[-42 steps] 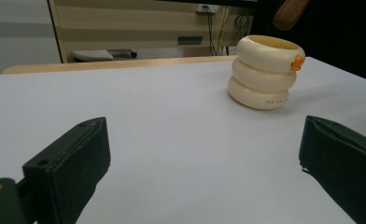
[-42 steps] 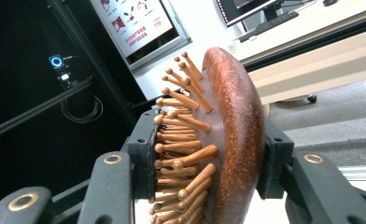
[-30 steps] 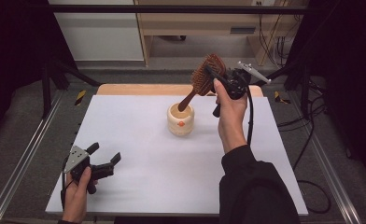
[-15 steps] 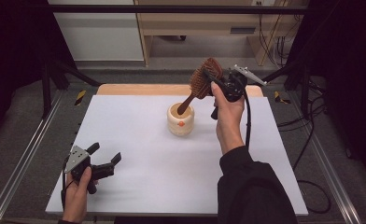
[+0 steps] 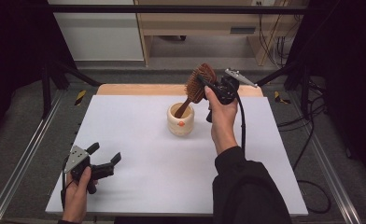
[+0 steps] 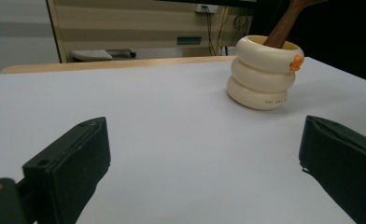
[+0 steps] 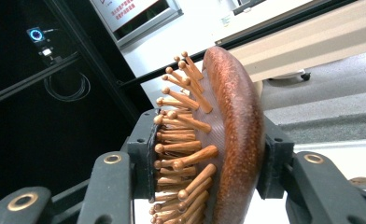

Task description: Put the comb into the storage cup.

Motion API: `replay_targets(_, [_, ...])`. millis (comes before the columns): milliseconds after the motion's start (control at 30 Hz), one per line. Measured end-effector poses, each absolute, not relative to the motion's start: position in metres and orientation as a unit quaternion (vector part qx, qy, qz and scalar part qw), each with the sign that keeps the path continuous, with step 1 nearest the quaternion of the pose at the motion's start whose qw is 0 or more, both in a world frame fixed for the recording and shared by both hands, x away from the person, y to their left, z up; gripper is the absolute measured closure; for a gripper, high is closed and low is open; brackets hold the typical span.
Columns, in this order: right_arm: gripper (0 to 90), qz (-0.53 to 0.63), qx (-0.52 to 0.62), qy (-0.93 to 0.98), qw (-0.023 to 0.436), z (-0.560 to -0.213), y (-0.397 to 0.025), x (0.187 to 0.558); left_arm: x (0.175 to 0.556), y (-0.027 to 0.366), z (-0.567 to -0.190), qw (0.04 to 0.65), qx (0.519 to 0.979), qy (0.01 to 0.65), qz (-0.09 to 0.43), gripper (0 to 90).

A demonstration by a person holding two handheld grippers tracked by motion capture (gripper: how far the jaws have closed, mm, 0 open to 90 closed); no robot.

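1. L gripper point(image 5: 105, 163) rests at table's point(image 5: 139, 186) near-left corner w/ jaws wide, nothing in them; unmoved vs a sec ago.
2. Cream ringed cup point(image 5: 180, 120) mid-table, smooth, w/ orange dot.
3. R gripper point(image 5: 204, 88) clamps wooden hairbrush point(image 5: 197, 86) head, peg bristles; handle tip now lower in cup, so insertion looks nearly done.

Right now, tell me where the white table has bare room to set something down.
The white table lies bare between the open left gripper and the cream ringed holder, and along its left edge. It is crowded at the holder, where the right gripper grips the brown wooden hairbrush whose handle sits inside.
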State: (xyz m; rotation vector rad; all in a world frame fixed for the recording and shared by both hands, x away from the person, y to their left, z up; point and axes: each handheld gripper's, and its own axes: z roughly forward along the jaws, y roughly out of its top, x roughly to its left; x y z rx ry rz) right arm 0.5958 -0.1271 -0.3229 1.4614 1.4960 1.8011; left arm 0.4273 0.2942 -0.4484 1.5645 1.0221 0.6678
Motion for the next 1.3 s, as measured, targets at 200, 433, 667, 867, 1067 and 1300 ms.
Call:
replay_targets(200, [51.1,0.637,0.522,0.534,0.192,-0.329,-0.124,0.599,0.428,0.294,-0.449,0.546,0.661,0.432,0.28,2.3])
replay_targets(433, [51.1,0.632,0.525,0.539,0.187,-0.336,-0.12,0.601,0.428,0.294,-0.449,0.546,0.661,0.431,0.28,2.3])
replay_targets(667, [51.1,0.628,0.525,0.542,0.189,-0.339,-0.118,0.602,0.428,0.294,-0.449,0.546,0.661,0.431,0.281,2.3])
replay_targets(867, [51.1,0.627,0.526,0.544,0.187,-0.34,-0.117,0.602,0.428,0.294,-0.449,0.547,0.661,0.43,0.281,2.3])
replay_targets(1067, [51.1,0.624,0.528,0.545,0.187,-0.343,-0.115,0.602,0.428,0.294,-0.448,0.547,0.661,0.43,0.281,2.3])
replay_targets(1300, [51.1,0.622,0.527,0.55,0.182,-0.349,-0.112,0.603,0.428,0.294,-0.448,0.547,0.661,0.43,0.281,2.3])
